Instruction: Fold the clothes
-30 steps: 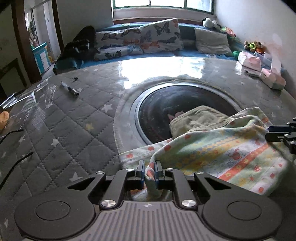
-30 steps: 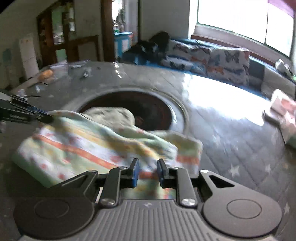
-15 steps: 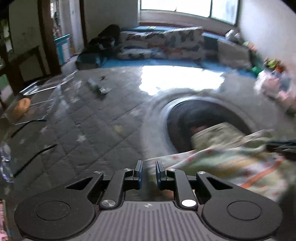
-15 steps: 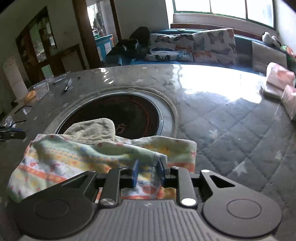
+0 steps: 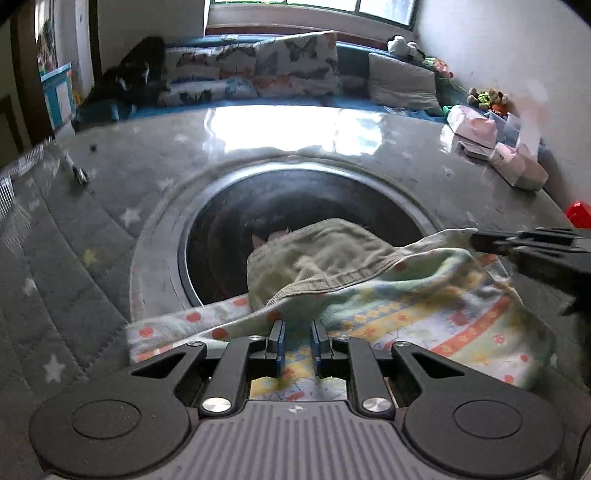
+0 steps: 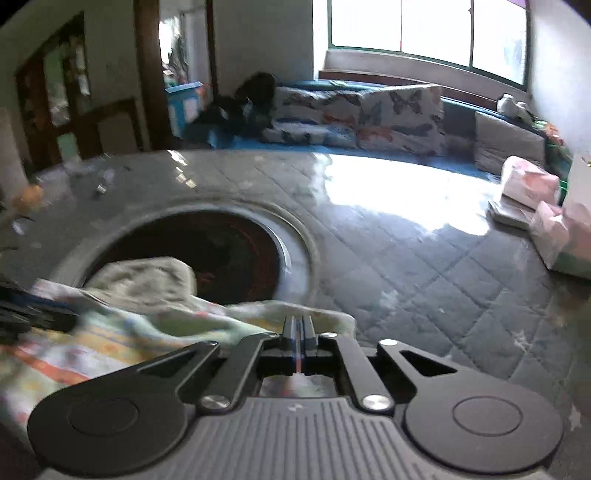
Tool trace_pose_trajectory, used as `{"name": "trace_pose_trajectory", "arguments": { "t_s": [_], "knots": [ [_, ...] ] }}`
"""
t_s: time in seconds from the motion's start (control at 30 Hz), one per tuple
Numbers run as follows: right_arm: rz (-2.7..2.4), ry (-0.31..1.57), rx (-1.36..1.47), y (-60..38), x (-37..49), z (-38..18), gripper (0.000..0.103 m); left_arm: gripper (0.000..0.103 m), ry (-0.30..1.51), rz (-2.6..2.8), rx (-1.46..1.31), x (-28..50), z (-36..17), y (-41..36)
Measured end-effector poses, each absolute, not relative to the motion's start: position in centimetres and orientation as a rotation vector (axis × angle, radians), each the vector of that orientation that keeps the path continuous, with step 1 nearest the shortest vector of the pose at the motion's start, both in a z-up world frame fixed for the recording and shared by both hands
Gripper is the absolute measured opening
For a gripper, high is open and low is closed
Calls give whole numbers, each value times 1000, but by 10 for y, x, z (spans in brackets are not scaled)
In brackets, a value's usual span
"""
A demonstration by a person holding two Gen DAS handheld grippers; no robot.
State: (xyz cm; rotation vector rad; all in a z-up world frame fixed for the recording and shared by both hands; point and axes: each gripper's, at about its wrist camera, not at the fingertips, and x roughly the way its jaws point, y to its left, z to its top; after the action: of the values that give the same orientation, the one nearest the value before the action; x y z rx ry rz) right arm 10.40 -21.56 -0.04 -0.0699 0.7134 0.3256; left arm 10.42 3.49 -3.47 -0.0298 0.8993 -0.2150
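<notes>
Jaws shut: right gripper (image 6: 299,325) pinching patterned garment (image 5: 461,314) over dark round recess (image 5: 258,221).

Grey quilted, star-printed tabletop (image 5: 92,236) with round dark inset (image 5: 229,221), patterned garment (image 5: 461,317) lying across it.

Before me lies a grey quilted table cover with pale stars (image 5: 92,258), glaring under a wide bright window (image 6: 424,33). Behind stand butterfly-print cushions (image 5: 295,62), a white wall (image 5: 498,48) and a dark wooden door frame (image 6: 147,74).
</notes>
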Motion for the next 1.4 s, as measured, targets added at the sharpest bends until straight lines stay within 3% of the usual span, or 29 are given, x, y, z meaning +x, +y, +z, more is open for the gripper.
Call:
{"name": "trace_pose_trajectory", "arguments": {
  "t_s": [0.4,0.6,0.8,1.4],
  "knots": [
    [478,795,-133,-155,109,-14,12,17,855,-265,-74,68,-10,38],
    [609,758,-169,-150,54,8,12,17,829,-321,-79,29,-8,33],
    [627,760,-227,-140,15,-8,12,17,854,-324,-76,17,-25,26],
    [501,731,-44,-201,0,-13,14,25,818,-279,-30,-4,-34,38]
  ]
}}
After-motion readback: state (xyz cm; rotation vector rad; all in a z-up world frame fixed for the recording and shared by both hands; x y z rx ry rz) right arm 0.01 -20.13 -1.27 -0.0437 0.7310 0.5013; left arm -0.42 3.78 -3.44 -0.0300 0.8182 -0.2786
